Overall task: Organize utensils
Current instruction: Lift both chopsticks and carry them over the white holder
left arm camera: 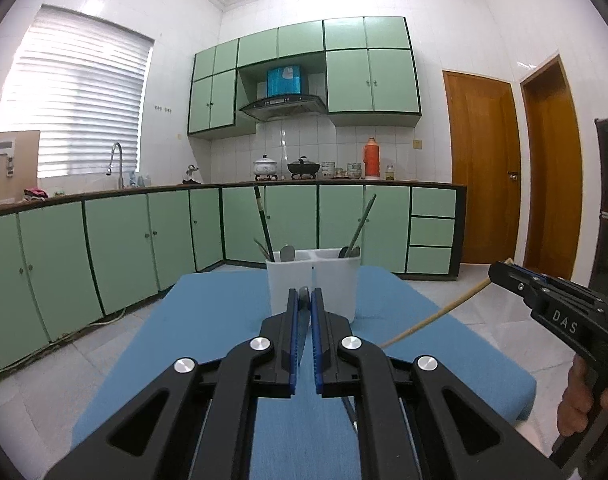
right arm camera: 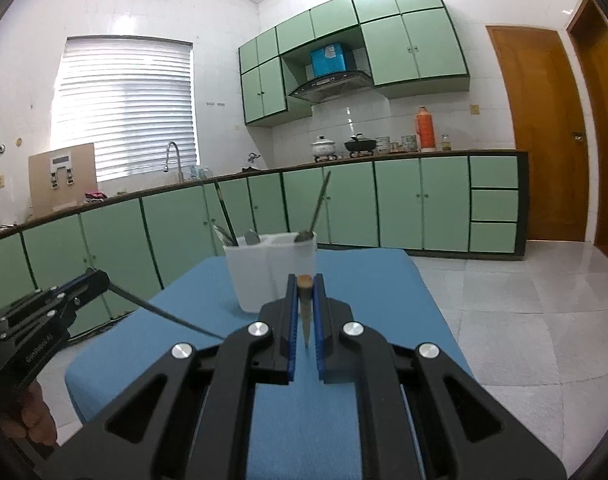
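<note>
A white two-compartment utensil holder (left arm camera: 313,284) (right arm camera: 270,276) stands on a blue table (left arm camera: 224,320) (right arm camera: 363,280), with several utensils standing in it. My left gripper (left arm camera: 304,296) is shut on a thin metal utensil (left arm camera: 303,320), held above the table just in front of the holder; the right wrist view shows that utensil (right arm camera: 164,314) as a slim dark rod hanging down from it. My right gripper (right arm camera: 305,282) is shut on a wooden chopstick (right arm camera: 305,308), seen in the left wrist view (left arm camera: 435,318) slanting down toward the table.
Green kitchen cabinets (left arm camera: 124,240) and a counter with pots (left arm camera: 304,168) and a sink tap (left arm camera: 118,160) run behind the table. Wooden doors (left arm camera: 483,168) are at the right. Tiled floor (right arm camera: 523,320) surrounds the table.
</note>
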Motion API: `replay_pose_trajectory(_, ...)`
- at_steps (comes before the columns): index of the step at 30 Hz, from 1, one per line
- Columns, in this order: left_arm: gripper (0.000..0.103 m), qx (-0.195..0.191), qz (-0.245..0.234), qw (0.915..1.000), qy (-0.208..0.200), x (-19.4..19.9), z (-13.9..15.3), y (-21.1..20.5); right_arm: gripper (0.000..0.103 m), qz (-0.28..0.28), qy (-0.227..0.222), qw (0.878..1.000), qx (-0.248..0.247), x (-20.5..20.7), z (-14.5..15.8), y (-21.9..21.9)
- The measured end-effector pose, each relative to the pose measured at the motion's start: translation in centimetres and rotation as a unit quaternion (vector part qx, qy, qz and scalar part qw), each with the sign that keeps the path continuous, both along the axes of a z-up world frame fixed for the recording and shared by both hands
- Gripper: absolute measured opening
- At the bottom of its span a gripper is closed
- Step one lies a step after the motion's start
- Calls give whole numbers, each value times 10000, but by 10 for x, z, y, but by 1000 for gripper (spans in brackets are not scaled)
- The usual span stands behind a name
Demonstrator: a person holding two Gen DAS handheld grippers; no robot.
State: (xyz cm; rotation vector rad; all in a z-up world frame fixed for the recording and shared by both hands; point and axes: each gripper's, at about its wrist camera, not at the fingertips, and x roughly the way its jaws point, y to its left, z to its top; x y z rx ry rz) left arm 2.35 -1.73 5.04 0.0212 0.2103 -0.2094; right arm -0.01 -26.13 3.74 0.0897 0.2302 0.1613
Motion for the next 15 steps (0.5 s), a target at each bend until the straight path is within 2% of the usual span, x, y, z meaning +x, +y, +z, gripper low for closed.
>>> replay_pose_trajectory(7, 6, -184, -71, 9998, 101, 19, 24, 7, 6, 176, -101, 9997, -156, 16, 37, 7)
replay_pose_trajectory(15, 6, -387, -251, 9989, -129, 27, 59, 16, 6, 449, -91, 9989, -68, 40, 74, 7)
